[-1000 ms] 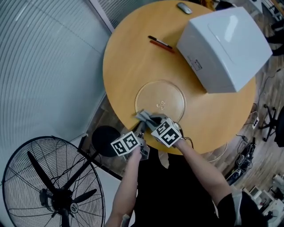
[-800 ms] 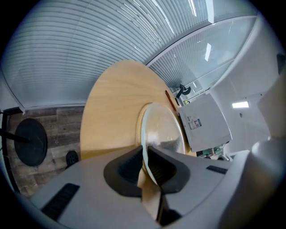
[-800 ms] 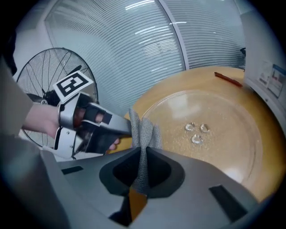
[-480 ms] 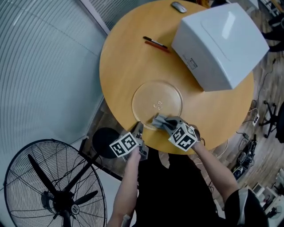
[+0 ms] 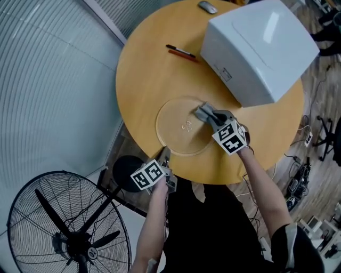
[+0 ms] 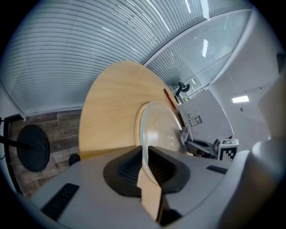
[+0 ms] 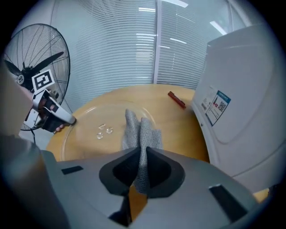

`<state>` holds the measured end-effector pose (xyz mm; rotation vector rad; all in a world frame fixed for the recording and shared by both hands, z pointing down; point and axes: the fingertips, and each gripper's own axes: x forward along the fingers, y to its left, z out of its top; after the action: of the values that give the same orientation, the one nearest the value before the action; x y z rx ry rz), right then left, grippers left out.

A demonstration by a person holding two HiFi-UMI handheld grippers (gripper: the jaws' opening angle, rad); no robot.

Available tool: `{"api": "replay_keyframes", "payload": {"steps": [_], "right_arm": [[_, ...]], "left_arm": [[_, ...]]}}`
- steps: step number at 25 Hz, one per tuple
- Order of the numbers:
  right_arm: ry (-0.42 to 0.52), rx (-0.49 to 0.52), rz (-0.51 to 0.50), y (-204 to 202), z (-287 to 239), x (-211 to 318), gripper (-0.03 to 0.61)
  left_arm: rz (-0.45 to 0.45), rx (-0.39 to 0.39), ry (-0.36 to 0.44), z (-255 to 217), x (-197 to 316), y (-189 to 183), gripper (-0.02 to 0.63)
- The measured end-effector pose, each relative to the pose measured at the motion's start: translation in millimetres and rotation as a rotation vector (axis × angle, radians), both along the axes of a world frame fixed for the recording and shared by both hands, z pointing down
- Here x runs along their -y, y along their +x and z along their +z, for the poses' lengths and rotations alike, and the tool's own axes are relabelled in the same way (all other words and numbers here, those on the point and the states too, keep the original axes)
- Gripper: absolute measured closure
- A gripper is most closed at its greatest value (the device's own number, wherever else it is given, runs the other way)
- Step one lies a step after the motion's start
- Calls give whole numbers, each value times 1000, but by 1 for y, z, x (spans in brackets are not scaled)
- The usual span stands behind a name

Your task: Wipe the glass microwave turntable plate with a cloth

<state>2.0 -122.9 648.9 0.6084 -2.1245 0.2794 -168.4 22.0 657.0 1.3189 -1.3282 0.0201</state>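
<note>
The clear glass turntable plate (image 5: 181,130) lies flat on the round wooden table (image 5: 149,69), near its front edge. My left gripper (image 5: 164,154) is shut on the plate's near rim (image 6: 144,147), with the rim thin between its jaws. My right gripper (image 5: 209,115) is shut on a grey cloth (image 5: 204,112), which rests on the plate's right part close to the microwave. In the right gripper view the cloth (image 7: 140,129) hangs folded from the jaws over the plate (image 7: 89,129), and the left gripper (image 7: 53,115) shows at the plate's far edge.
A white microwave (image 5: 258,50) stands at the table's right, close to my right gripper. A black pen and a red pen (image 5: 182,52) lie behind the plate. A computer mouse (image 5: 206,7) sits at the far edge. A floor fan (image 5: 64,229) stands lower left.
My right gripper has swept the cloth from the plate's near left rim across to its far right side. The left gripper has kept its hold on the near rim.
</note>
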Motion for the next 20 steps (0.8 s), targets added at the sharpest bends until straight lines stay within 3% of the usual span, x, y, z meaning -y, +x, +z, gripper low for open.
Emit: {"api": "replay_keyframes", "payload": {"steps": [5,9,16,20], "right_arm": [[87,-23,62,-4,-3,8,545],[24,34,109,-18,-1,-23,545],[-52,114,-42,-79,0,-117,545],[-64,162,-211,-109,0,-154,545]], "left_arm": [[-3,-2,5,0,0,0,577],[-7,-3,1,1,-1,0,578],[-24,0,15,0,0,-3,580],[-23,-4,22,0,-1,-3,580]]}}
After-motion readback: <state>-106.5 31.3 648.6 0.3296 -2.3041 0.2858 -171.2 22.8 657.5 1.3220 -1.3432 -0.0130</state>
